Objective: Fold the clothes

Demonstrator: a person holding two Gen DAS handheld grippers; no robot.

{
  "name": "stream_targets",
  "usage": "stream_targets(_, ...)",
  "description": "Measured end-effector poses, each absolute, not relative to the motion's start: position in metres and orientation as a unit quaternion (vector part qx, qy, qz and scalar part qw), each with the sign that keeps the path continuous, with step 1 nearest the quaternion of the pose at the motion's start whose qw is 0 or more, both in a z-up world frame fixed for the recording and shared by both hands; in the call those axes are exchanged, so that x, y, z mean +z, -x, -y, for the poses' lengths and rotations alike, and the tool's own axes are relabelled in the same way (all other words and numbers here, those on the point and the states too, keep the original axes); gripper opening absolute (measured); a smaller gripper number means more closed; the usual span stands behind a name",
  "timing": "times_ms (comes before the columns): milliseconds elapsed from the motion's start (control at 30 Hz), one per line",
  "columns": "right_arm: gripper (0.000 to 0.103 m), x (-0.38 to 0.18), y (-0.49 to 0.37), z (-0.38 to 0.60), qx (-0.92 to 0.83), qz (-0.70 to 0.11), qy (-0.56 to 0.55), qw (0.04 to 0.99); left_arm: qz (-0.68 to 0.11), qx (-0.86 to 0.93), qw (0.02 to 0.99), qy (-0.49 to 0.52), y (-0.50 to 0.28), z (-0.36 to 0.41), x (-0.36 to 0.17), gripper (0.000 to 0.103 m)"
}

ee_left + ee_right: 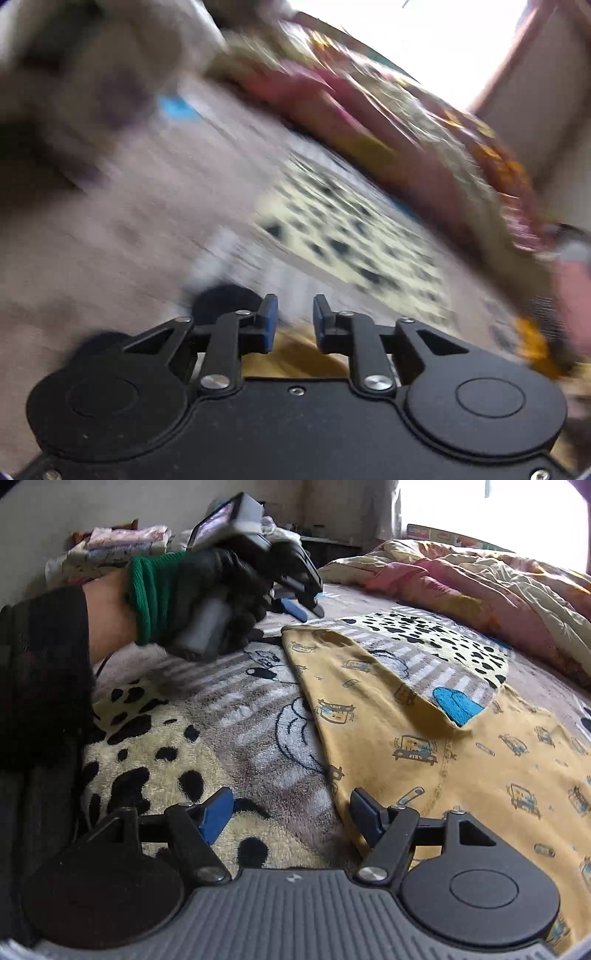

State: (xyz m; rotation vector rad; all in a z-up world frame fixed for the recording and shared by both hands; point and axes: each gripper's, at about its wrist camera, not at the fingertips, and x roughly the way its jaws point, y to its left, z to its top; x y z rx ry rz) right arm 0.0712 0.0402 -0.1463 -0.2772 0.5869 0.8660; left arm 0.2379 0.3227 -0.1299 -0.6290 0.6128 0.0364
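A yellow garment (406,746) printed with small cartoon cars lies flat on a plush spotted and striped blanket (155,746). My right gripper (291,816) is open wide just above the blanket. Its right finger (364,818) is at the garment's left edge and nothing sits between the pads. A black-gloved hand with a green cuff (144,598) holds my left gripper (303,609) above the garment's far corner. The left wrist view is badly blurred. There my left gripper (295,323) is open with a narrow empty gap, and a bit of yellow cloth (295,356) shows below it.
A crumpled pink and cream quilt (480,576) is heaped along the bed's far right. Stacked clothes (122,542) sit at the back left against the wall. A bright window (480,506) is behind the quilt. A dark sleeve (40,672) fills the left edge.
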Motion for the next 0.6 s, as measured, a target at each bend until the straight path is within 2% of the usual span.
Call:
stream_targets(67, 0.075, -0.152, -0.066, -0.039, 0.412, -0.261, 0.13, 0.863, -0.315, -0.015, 0.888, 0.333, -0.25, -0.325, -0.142, 0.048)
stream_targets(133, 0.075, -0.153, -0.064, -0.039, 0.411, -0.256, 0.132, 0.865, -0.317, -0.004, 0.882, 0.35, -0.259, -0.328, -0.153, 0.032)
stream_targets(200, 0.075, -0.153, -0.065, -0.037, 0.414, -0.257, 0.125, 0.864, -0.267, 0.075, 0.901, 0.334, -0.251, -0.335, -0.139, 0.037)
stream_targets(233, 0.075, -0.153, -0.066, -0.036, 0.416, -0.255, 0.121, 0.864, -0.258, 0.055, 0.898, 0.353, -0.249, -0.342, -0.135, 0.038)
stream_targets(300, 0.075, -0.155, -0.065, -0.035, 0.418, -0.251, 0.116, 0.866, -0.272, 0.0, 0.878, 0.395, -0.246, -0.35, -0.135, 0.047)
stream_targets(400, 0.075, -0.155, -0.065, -0.034, 0.418, -0.248, 0.112, 0.867, -0.304, -0.04, 0.87, 0.387, -0.246, -0.345, -0.137, 0.047)
stream_targets(467, 0.075, -0.155, -0.064, -0.034, 0.417, -0.246, 0.112, 0.868, -0.296, -0.009, 0.903, 0.311, -0.246, -0.334, -0.13, 0.045)
stream_targets(533, 0.075, -0.155, -0.065, -0.035, 0.417, -0.248, 0.111, 0.867, -0.314, 0.027, 0.935, 0.164, -0.254, -0.312, -0.118, 0.044)
stream_targets(567, 0.075, -0.155, -0.065, -0.035, 0.417, -0.248, 0.111, 0.867, -0.317, 0.021, 0.936, 0.149, -0.257, -0.307, -0.119, 0.037)
stream_targets(600, 0.075, -0.155, -0.064, -0.035, 0.417, -0.248, 0.111, 0.867, -0.321, 0.012, 0.937, 0.14, -0.26, -0.304, -0.12, 0.034)
